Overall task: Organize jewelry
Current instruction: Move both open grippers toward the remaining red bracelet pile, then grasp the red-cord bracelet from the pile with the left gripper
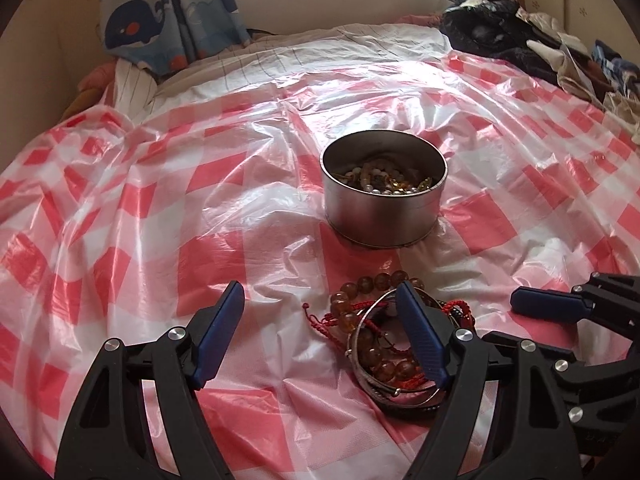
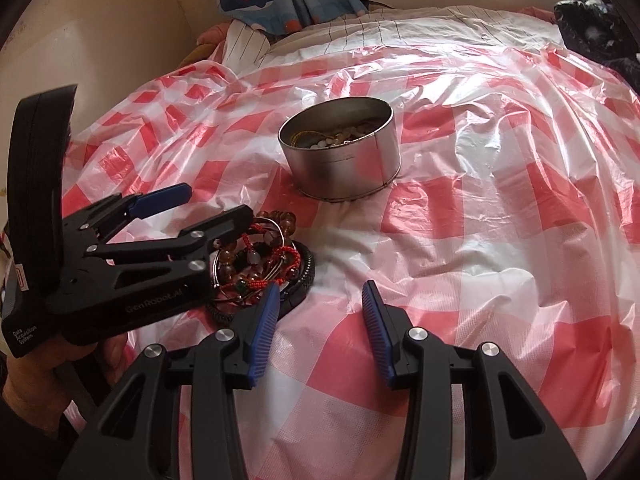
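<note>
Now you have one round tin [image 1: 384,196] of mixed beads ahead of both claws, and one tangled heap of bracelets [image 1: 384,332] under your left gripper [image 1: 320,308], whose fingers stand wide with nothing held. Your right gripper [image 2: 318,300] gapes too, empty, just right of that heap. Everything sits on one red-checked plastic sheet [image 1: 160,208] over a bed, whale-print curtains [image 1: 168,12] behind.

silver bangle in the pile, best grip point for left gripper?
Pinch the silver bangle on its exposed left arc, coming straight down with one finger inside the ring. It lies roughly flat atop the bead bracelets, and that arc looks freest of red cord. The left gripper is open, beside it.
</note>
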Demonstrator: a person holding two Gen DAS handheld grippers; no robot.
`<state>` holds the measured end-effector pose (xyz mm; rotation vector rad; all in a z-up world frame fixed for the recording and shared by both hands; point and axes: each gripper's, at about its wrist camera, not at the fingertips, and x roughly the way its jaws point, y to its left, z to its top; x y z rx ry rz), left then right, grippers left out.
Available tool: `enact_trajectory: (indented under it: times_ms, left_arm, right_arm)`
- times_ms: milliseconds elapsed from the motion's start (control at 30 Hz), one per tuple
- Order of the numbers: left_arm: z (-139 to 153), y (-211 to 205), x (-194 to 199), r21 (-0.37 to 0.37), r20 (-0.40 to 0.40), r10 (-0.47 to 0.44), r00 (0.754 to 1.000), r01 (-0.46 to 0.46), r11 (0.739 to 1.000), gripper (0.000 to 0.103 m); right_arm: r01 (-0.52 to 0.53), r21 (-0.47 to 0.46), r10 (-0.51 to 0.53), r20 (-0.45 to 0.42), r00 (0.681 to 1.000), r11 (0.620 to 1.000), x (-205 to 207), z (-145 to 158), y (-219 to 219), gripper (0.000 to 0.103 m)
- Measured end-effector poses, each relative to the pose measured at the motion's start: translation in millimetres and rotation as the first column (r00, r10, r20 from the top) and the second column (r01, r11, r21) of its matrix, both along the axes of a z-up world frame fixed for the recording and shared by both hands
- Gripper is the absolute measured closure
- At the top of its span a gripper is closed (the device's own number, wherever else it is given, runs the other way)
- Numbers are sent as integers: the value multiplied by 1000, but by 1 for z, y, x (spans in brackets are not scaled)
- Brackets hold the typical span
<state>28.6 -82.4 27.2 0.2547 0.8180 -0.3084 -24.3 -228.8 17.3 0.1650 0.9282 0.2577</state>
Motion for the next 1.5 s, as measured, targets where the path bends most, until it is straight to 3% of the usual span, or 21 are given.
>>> enact_trajectory:
  times_ms: [200, 300, 433, 533, 600, 667, 767, 867, 967, 1000, 1100, 1133, 1300, 1433, 1500]
  left_arm:
    - [-3, -10, -2, 49, 15, -23, 1000, 23, 999, 29]
    - [-7, -12, -1, 55, -3, -34, 999, 35, 998, 37]
    - [-12, -15, 0, 68, -46, -64, 997, 67, 995, 77]
    - [-8, -12, -1, 29, -70, -85, 994, 87, 996, 93]
    - [0, 3, 3, -122, -121, -89, 989, 74, 990, 93]
    - [6, 18, 4, -224, -143, -87, 986, 53, 973, 93]
    - [10, 43, 6, -395, -188, -97, 977, 15, 918, 93]
    - [10, 52, 6, -387, -195, -67, 979, -14, 922, 93]
    - [7, 65, 9, -489, -232, -86, 969, -40, 872, 93]
    - [8, 67, 9, -497, -237, -84, 968, -46, 867, 93]
    - [2, 66, 10, -317, -231, 20, 973, -95, 944, 92]
    - [-1, 69, 11, -293, -236, 47, 971, -117, 949, 92]
    - [4, 98, 12, -328, -241, 110, 964, -187, 926, 91]
    - [-3, 114, 16, -415, -300, 92, 949, -217, 884, 80]
    - [-5, 112, 15, -435, -312, 70, 948, -207, 876, 75]
  right_arm:
    - [-6, -67, 7, 13, 1000, 998, -1, 1, 5, 60]
    - [-9, -88, 11, 19, 1000, 996, -2, 2, 8, 58]
    - [-10, -101, 12, 23, 1000, 995, -2, 2, 9, 55]
    - [-3, -95, 4, 8, 1000, 995, 0, 0, 5, 55]
    - [3, -81, -3, 2, 1000, 997, 1, -1, 2, 55]
    - [12, -59, -12, -4, 1000, 998, 2, -1, -2, 55]
    - [20, -33, -20, -12, 1000, 999, 2, -2, -5, 55]
    - [22, -37, -22, -12, 1000, 999, 2, -2, -4, 55]
    - [23, -31, -23, -12, 1000, 999, 2, -2, -5, 55]
    - [23, -31, -23, -12, 1000, 999, 2, -2, -4, 55]
    - [21, -35, -21, -12, 1000, 999, 2, -1, -4, 55]
    - [21, -34, -21, -12, 1000, 999, 2, -2, -4, 55]
    - [22, -31, -22, -10, 1000, 999, 2, -2, -4, 55]
    - [17, -3, -17, 20, 1000, 1000, 0, 4, -1, 55]
    - [10, 0, -10, 40, 999, 1000, -1, 8, 3, 55]
